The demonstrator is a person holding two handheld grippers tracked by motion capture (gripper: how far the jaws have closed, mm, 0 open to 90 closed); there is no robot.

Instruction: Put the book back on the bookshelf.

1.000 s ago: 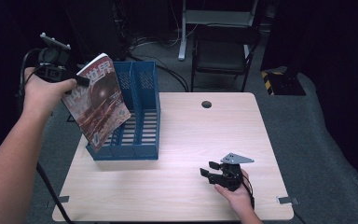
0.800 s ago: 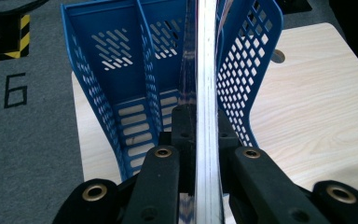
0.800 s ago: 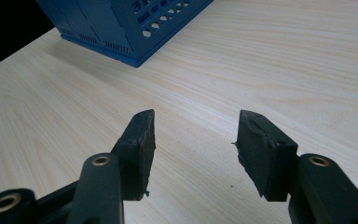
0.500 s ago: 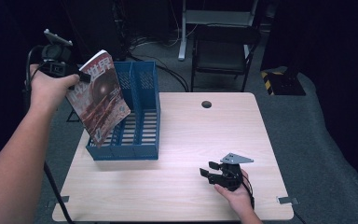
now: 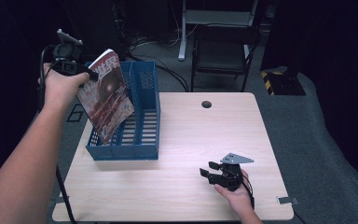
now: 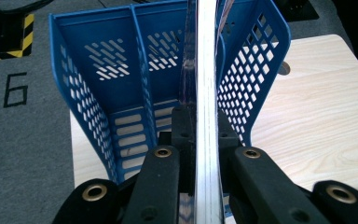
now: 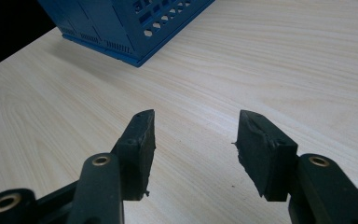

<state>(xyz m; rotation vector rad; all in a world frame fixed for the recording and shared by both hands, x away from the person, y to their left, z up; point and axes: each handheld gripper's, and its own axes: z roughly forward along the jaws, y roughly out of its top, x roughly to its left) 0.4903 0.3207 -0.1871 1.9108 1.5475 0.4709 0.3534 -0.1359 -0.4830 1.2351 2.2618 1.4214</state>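
Table of pale wood is taking up the middle of the high view, with a dark round hole lying near its far edge. Blue file rack is standing on the table's left part, its perforated walls and central divider showing clearly in the left gripper view, where its two open compartments are facing the camera. Magazine with a reddish cover is hanging tilted over the rack's left side, its lower corner dipping toward the left compartment; whether it is touching the rack I cannot tell. Left gripper is clamping the magazine near its upper edge, and in the left gripper view both black jaws are pressing flat against the magazine's page edges, which are running straight up between them. Right gripper is resting low near the table's near right edge in the person's hand, well apart from the rack, its jaws standing apart with bare wood showing between them.
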